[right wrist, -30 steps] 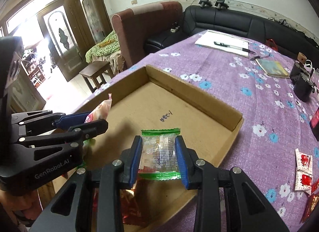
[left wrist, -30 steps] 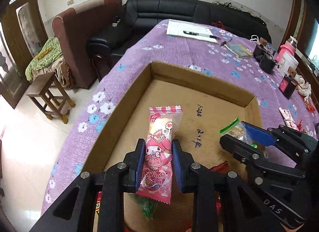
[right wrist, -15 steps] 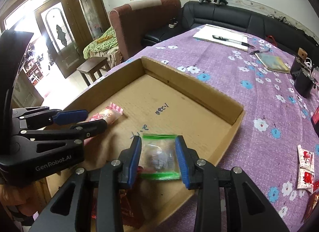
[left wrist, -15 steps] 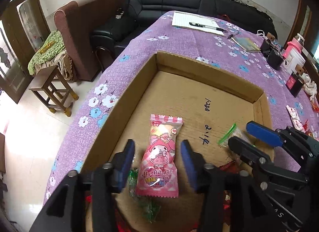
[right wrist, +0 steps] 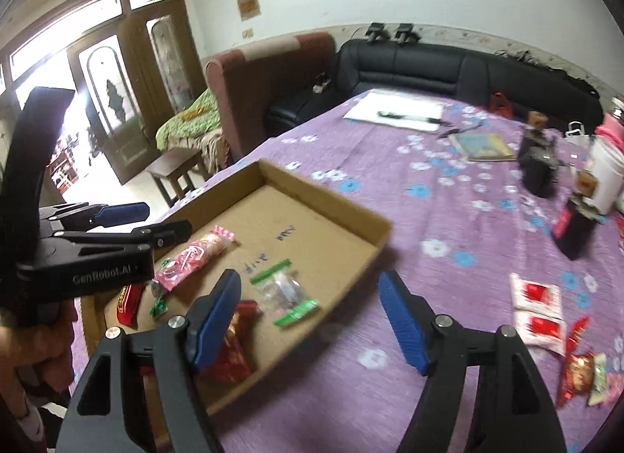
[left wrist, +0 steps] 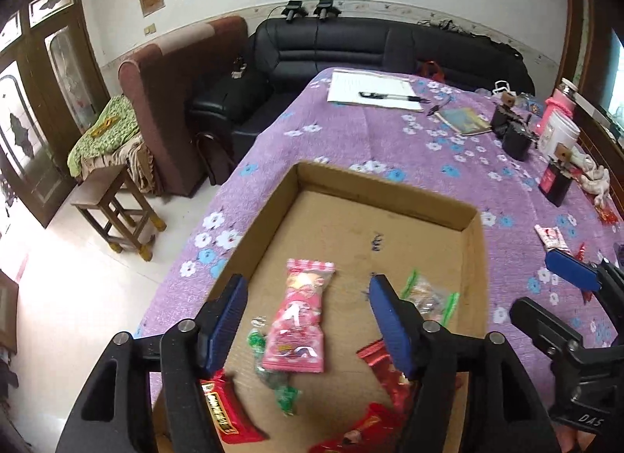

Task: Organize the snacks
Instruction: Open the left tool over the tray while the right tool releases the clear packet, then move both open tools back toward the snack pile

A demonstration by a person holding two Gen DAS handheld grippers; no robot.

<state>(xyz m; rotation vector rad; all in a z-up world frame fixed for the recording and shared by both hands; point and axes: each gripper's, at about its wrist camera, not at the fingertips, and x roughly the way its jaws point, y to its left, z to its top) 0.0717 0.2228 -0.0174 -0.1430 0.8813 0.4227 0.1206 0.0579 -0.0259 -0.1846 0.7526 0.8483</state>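
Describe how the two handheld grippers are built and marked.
Both are matte black plastic with two long fingers, blue pads on the inner faces and silver screws at the joints. The left gripper carries white "GenRobot.AI" lettering on its side, seen from the right wrist view. The right gripper shows "DAS" on its body. No cables are visible.

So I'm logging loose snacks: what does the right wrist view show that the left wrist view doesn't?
Only the right wrist view: a heap of red and green snacks on the cloth by two white sachets.

Only the left wrist view: the red packets at the box's near edge, shown plainly.

Both: the box, the pink snack and the green-edged packet lying in it, released, and both grippers, left and right, whose jaws have just been opening.
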